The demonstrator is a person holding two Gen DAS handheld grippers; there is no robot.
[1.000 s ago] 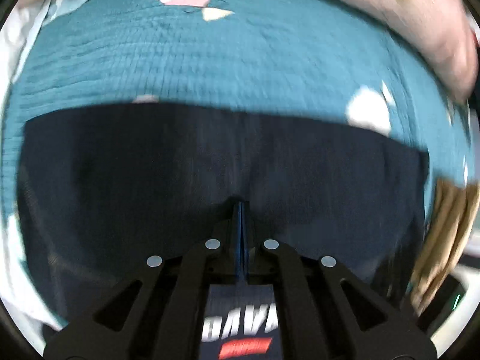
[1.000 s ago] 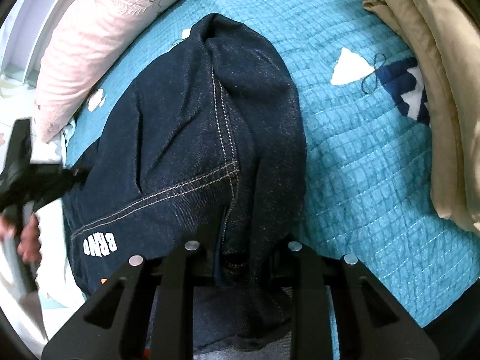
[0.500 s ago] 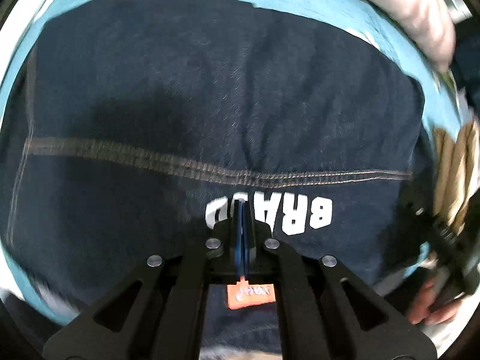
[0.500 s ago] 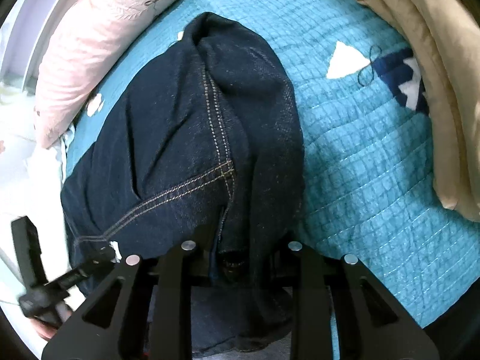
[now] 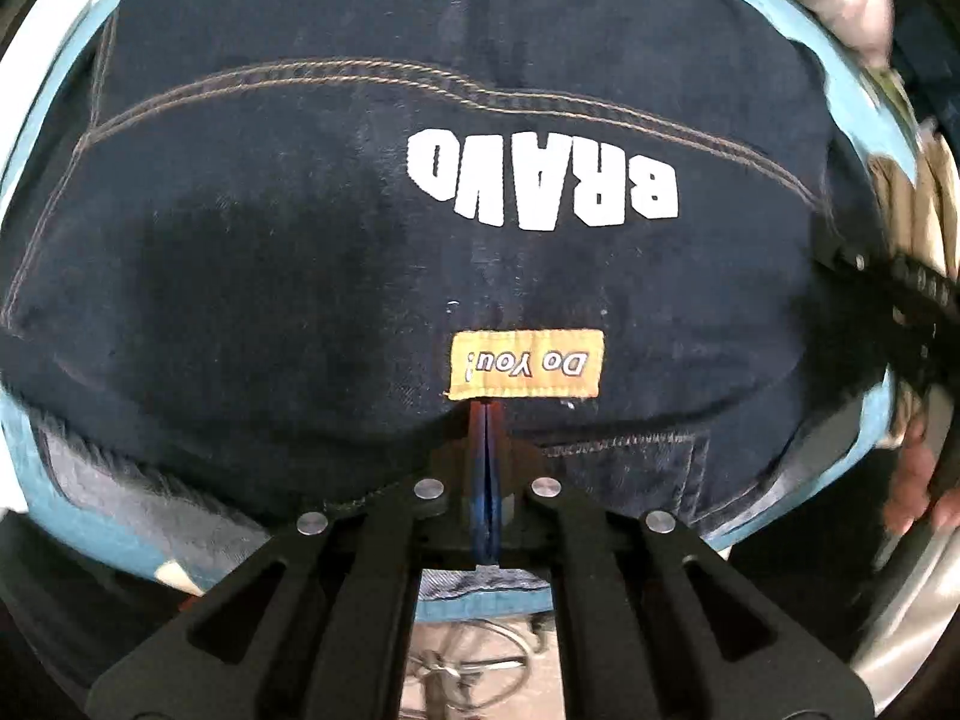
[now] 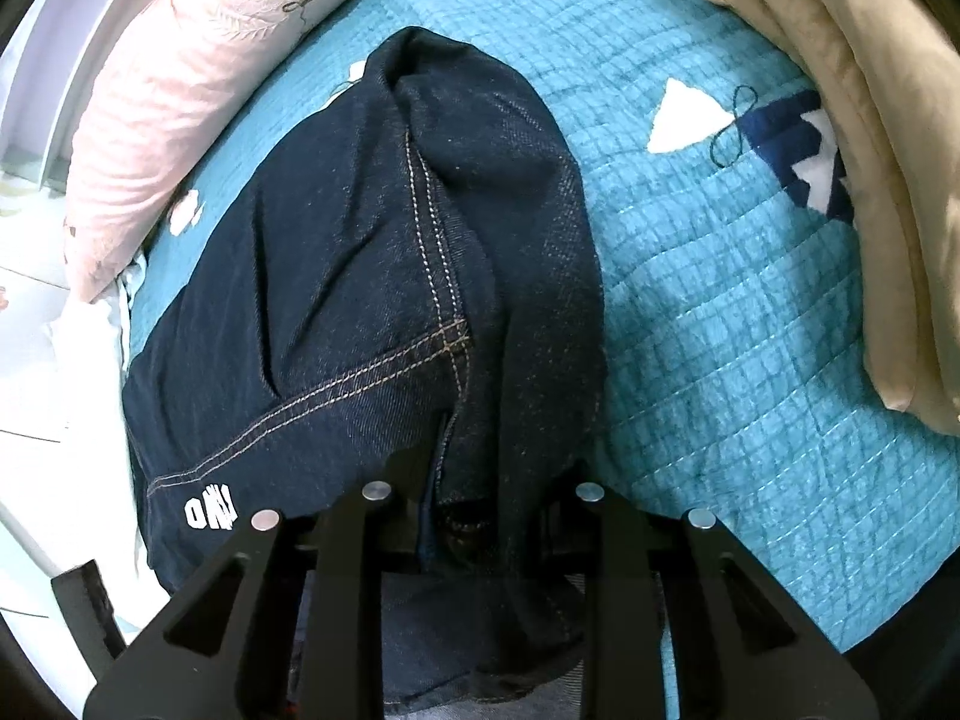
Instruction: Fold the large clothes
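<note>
Left gripper (image 5: 486, 414) swept from the teal quilt (image 6: 750, 312) over the dark jeans (image 5: 360, 252), blades pressed together, empty, tips by the orange label (image 5: 523, 373). Right gripper (image 6: 480, 510) unmoved, pinching the jeans' bunched edge. Jeans lie folded on the quilt; likely smoothing next.

Closed left tongs (image 5: 487, 420) point down just below the jeans' (image 5: 300, 252) orange label (image 5: 523, 365).

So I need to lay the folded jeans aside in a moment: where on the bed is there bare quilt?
Bare teal quilt lies between the jeans and the tan folded clothes, widest toward the near edge. The strip between the jeans and the pink pillow is too narrow. The jeans fill the middle.
</note>
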